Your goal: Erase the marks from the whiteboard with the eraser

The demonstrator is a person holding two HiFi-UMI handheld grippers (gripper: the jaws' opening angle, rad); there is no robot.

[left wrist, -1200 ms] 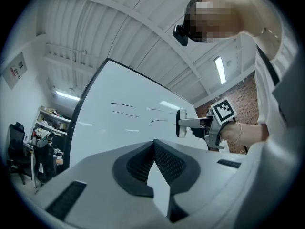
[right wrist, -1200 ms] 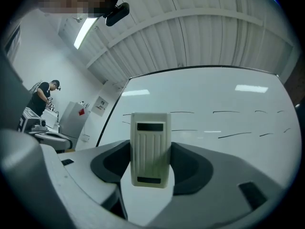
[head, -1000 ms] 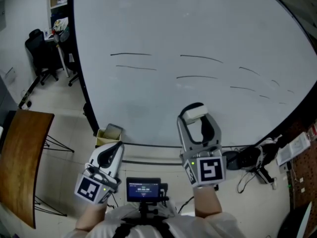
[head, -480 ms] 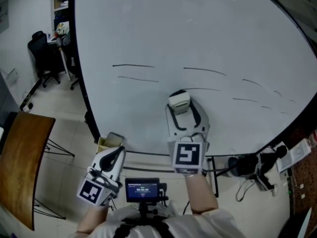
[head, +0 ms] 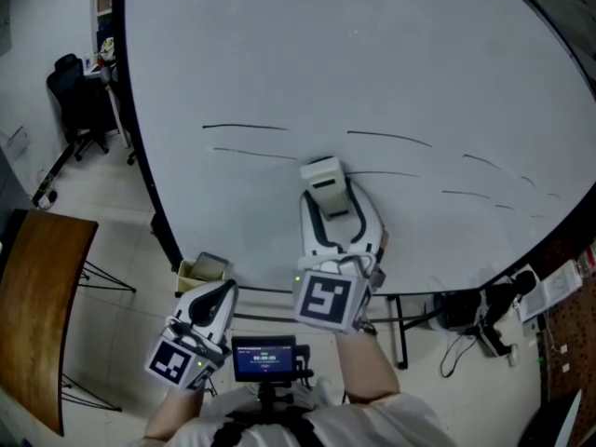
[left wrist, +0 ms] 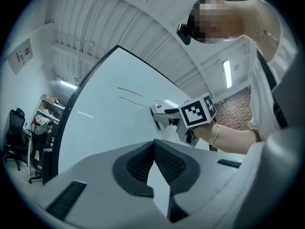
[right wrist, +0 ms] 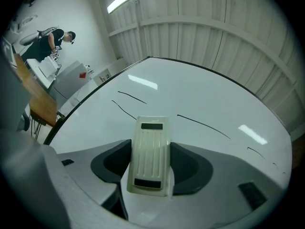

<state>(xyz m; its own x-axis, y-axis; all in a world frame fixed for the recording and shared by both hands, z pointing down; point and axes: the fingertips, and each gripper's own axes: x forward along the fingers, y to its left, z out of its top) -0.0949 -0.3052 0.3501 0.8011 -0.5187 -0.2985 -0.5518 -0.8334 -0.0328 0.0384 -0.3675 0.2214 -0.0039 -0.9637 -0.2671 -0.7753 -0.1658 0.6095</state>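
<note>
Eraser (head: 322, 171) pinched in my right gripper (head: 332, 199), pressed against the whiteboard (head: 391, 54).
I see the jaws clamped on the eraser's two long sides. It sits in the lower row of black lines, between the left stroke (head: 251, 153) and the middle stroke (head: 384, 173), just at the middle one's near end. My left gripper (head: 214, 296) hangs below the board's bottom edge, jaws pressed together on nothing.
</note>
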